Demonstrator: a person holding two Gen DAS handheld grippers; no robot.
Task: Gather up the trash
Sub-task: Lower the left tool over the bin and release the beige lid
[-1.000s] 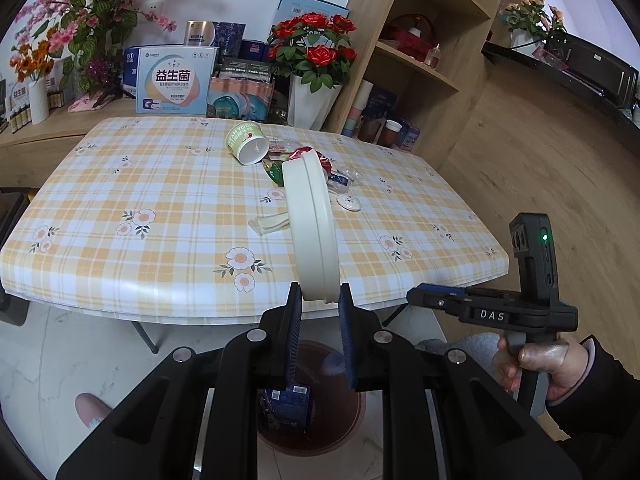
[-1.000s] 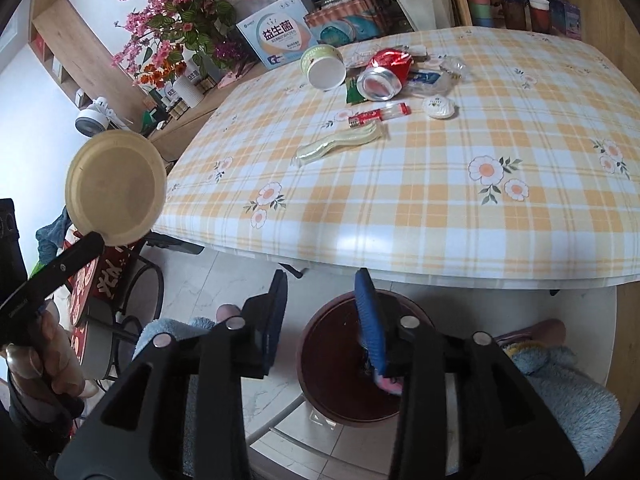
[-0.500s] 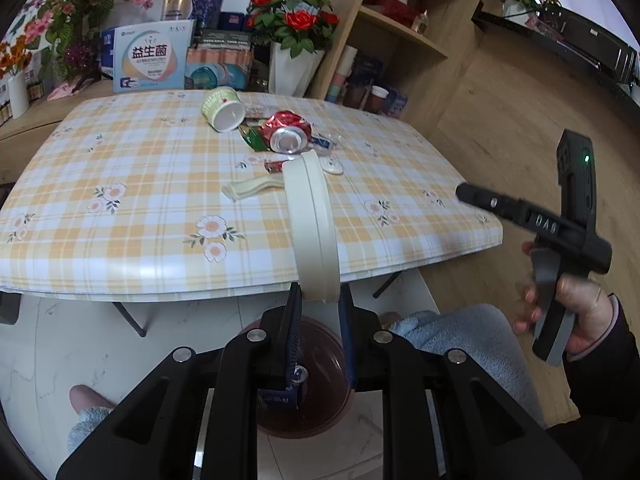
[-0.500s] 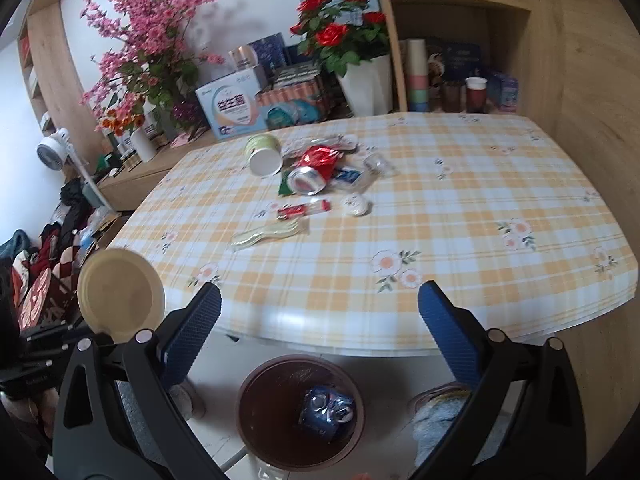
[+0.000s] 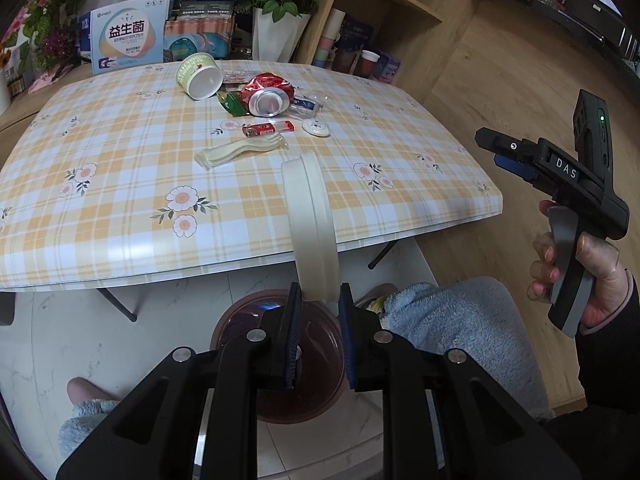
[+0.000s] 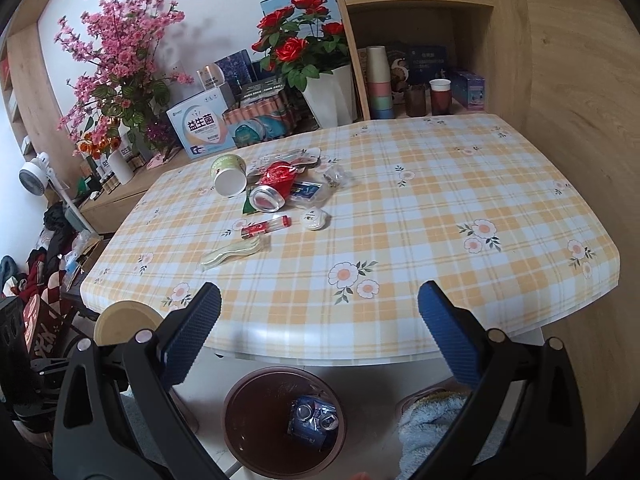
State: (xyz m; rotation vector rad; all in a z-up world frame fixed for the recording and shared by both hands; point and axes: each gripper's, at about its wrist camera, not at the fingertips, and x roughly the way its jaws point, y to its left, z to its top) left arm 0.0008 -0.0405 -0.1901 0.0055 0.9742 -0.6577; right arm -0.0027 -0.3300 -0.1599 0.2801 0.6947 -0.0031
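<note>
Above the bin (image 5: 280,360) on the floor, a cream lid (image 5: 312,224) is held edge-on between the nearly closed fingers of the left gripper (image 5: 319,344), lowered closer to the bin than a second ago, so a drop seems near. To the right, the right gripper (image 6: 320,336) has opened fully and holds nothing. More trash, a cup (image 6: 229,176) and can (image 6: 270,194) among it, remains on the counter (image 6: 400,208).

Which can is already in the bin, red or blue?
The blue can: it lies crushed inside the brown bin on the floor. The red can lies on the table among the trash.
</note>
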